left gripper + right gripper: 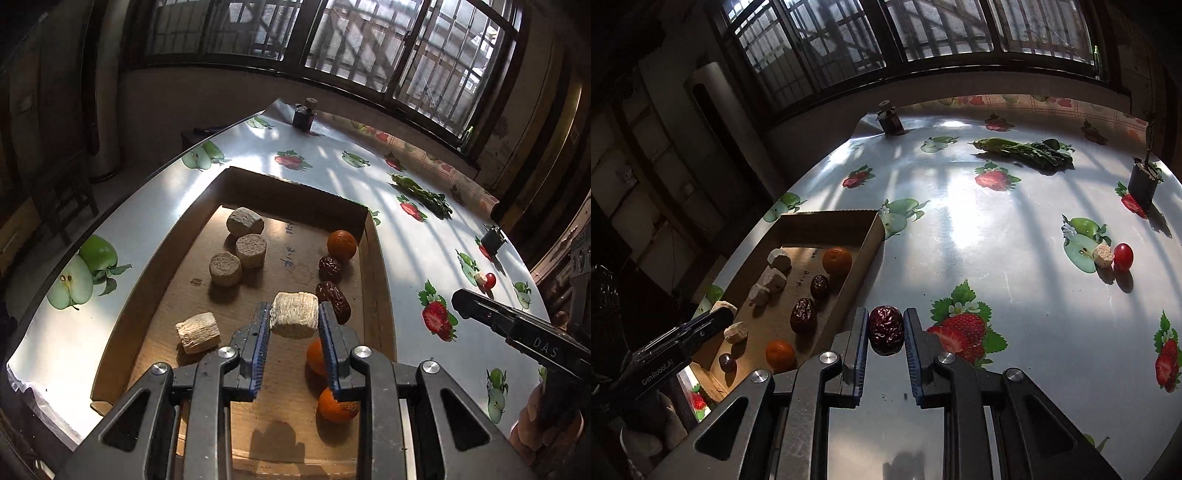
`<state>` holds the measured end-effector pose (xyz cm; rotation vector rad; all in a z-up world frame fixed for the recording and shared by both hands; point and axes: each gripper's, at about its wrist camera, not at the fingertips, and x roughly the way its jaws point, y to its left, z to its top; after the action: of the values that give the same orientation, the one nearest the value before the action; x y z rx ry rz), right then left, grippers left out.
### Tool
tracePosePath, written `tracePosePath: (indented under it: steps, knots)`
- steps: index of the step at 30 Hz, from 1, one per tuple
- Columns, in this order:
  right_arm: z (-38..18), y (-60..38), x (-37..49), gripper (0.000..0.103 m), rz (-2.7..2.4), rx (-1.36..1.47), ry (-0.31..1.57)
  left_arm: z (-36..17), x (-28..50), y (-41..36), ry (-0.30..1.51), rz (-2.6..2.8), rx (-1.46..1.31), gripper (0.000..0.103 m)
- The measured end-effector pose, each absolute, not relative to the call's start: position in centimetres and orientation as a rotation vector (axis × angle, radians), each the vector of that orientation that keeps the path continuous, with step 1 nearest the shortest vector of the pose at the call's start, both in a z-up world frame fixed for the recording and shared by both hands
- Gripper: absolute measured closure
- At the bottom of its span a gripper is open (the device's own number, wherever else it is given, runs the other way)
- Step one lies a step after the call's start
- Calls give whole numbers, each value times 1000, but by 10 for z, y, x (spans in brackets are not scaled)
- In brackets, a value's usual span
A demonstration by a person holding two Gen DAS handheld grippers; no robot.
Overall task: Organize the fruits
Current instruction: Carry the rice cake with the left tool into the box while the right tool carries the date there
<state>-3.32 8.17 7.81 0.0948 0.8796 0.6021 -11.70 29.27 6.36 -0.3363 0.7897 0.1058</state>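
sunlit window bars stripe a glossy worktop (960,229) printed with apples and strawberries. relative to the shallow cardboard box (380,280), the left claw (293,321) hangs above its near half, clamped on a pale, fibrous, squarish chunk (294,314), with no contact to the box floor visible. similar rough beige chunks lie toward the box's left side; wrinkled dark red dates (332,301) and dimpled oranges (341,244) line its right wall. the right claw (886,332) is outside the box, just off its right wall, over bare worktop, gripping a wrinkled glossy date (886,329) with its long axis pointing along the fingers. that date probably belongs with the others, so the box lies to this claw's left. a cherry tomato (1123,256) and a small beige piece sit well right of the box.
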Motion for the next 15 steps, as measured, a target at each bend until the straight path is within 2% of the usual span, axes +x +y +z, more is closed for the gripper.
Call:
tracePosePath:
  steps: [7, 15]
  knots:
    - [59, 151, -46, 82, 699, 32, 931, 41, -118, 309, 825, 142, -353, 77]
    - [45, 170, -34, 82, 757, 108, 1016, 31, -115, 316, 825, 136, -393, 77]
